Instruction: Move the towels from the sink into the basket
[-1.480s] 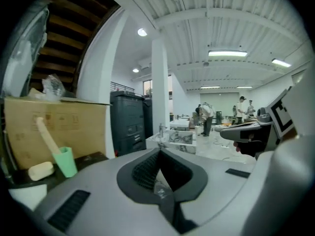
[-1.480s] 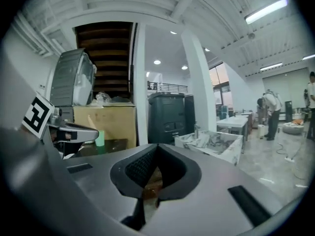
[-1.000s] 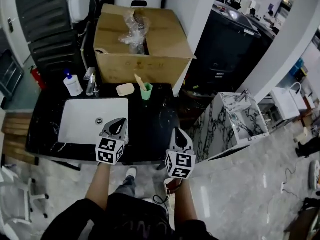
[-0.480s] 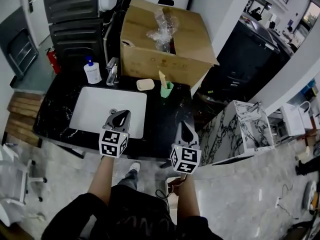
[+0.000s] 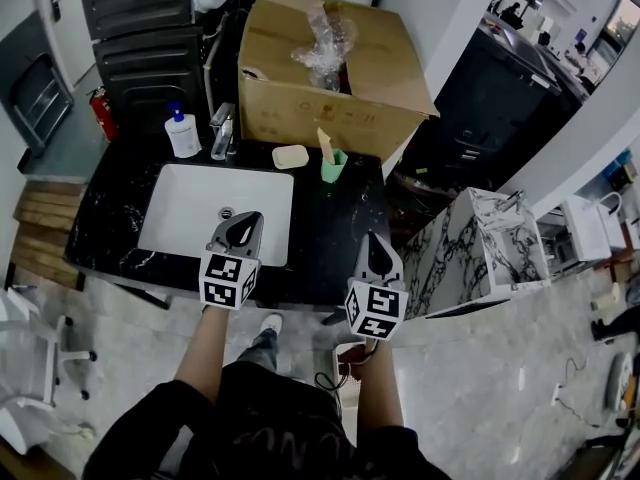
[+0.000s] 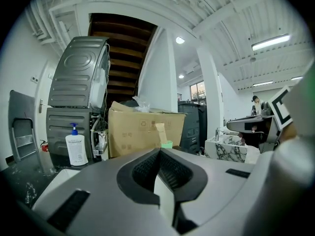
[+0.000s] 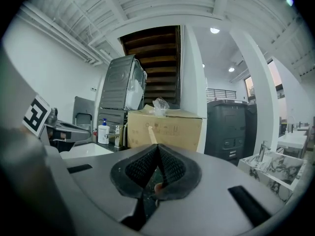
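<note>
The white sink [image 5: 190,208] is set in a black counter [image 5: 320,238], and its basin shows only the drain. No towel and no basket appears in any view. My left gripper [image 5: 243,224] hovers over the sink's front edge, shut with nothing between its jaws. The left gripper view shows the left gripper [image 6: 158,152] with its pads pressed together. My right gripper [image 5: 376,240] is over the counter's front right corner, also shut and empty. In the right gripper view the right gripper [image 7: 157,149] has its pads meeting at the tip.
Behind the sink stand a soap bottle [image 5: 183,133], a faucet [image 5: 222,131], a soap bar [image 5: 290,156] and a green cup [image 5: 333,165]. A large cardboard box [image 5: 330,68] fills the back. A marble basin unit [image 5: 480,248] stands at the right, a white chair [image 5: 30,358] at the left.
The head view has shifted. Against the sink and counter, both grippers have moved a little to the left. Both stay shut and empty.
</note>
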Motion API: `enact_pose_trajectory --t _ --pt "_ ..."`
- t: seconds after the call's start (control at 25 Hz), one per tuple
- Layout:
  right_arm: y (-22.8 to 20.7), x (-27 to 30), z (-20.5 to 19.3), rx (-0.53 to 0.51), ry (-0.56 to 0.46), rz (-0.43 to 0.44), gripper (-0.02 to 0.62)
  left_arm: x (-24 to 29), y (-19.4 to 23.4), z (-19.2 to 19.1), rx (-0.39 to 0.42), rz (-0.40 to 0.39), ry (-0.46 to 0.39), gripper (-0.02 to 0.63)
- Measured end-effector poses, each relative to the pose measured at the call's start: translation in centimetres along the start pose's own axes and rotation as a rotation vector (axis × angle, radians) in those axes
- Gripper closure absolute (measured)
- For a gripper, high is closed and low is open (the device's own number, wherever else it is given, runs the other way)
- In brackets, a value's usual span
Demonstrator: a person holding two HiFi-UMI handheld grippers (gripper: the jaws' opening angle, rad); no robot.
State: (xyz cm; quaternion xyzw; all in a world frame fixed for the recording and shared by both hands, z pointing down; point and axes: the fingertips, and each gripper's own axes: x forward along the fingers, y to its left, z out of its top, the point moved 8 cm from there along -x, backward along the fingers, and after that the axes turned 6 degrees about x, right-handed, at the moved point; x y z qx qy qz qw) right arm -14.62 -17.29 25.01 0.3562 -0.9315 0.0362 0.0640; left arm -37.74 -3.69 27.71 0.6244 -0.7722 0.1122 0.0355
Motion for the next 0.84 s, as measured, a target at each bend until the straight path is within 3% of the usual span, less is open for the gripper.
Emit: enact_pose_trajectory --t 0.84 --pt "-0.4 -1.2 -0.4 -0.008 -0.005 0.006 0.581 -1.0 -0.8 -0.1 -0.023 0.017 -0.008 0.591"
